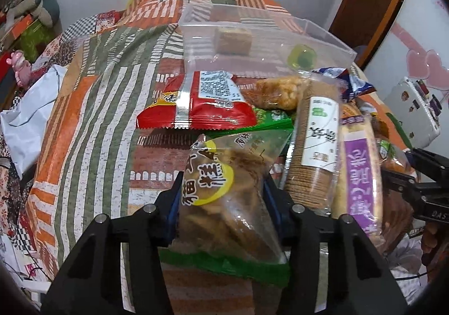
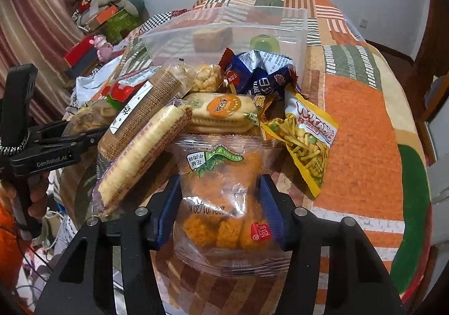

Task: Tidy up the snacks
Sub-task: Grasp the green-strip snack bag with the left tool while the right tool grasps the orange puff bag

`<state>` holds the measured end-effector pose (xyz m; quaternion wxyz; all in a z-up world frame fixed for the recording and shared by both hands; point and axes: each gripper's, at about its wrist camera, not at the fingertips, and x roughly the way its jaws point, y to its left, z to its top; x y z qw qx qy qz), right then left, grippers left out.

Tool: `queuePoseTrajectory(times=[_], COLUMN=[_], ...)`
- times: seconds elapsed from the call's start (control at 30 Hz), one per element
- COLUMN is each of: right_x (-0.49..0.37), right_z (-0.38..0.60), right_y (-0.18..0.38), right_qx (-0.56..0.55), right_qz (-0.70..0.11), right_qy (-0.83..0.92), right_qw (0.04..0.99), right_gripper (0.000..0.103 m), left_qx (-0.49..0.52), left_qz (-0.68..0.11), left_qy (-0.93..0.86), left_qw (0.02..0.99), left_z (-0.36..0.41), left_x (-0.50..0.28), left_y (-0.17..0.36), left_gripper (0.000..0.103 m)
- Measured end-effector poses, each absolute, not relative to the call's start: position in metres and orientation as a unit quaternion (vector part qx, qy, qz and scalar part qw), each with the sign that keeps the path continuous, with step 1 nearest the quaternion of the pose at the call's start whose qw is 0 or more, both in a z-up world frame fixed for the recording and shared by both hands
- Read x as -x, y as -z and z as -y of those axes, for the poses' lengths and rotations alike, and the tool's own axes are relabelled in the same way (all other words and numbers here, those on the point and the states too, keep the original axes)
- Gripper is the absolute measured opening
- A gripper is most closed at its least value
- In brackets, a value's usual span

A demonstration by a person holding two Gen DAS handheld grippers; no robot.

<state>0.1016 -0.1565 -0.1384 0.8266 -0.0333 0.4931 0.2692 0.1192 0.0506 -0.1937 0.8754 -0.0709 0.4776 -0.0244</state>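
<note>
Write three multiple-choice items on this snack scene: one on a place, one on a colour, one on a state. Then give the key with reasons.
1. Where does the brown cube snack sit?
A. Inside the clear plastic bin
B. Between the left tongs
C. On the floor

2. What colour is the foil packet with the printed white label?
A. Purple
B. Red
C. Black

3. What are the right tongs doing?
A. Hanging open over the quilt
B. Shut on nothing
C. Gripping the bag of orange snack pieces

Key: 1 A, the cube shows behind the bin's clear wall. 2 B, its wrapper is red. 3 C, both blue pads press the bag's sides.
</note>
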Motion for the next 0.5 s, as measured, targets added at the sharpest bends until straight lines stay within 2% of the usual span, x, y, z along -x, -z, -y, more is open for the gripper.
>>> queuePoseTrajectory(times=[0.5], right_x=[-0.101], right_z=[0.173], right_y=[0.094], right_qx=[-0.002], right_qz=[-0.443], right_qy=[-0.281], right_qw=[0.851], right_gripper=[0.047], left_qx=[0.056], left_qz=[-0.406], left_qy=[0.028], left_qw=[0.912], left_z=[-0.045], left_x=[-0.104], left_y=[0.139], left_gripper=[0.05])
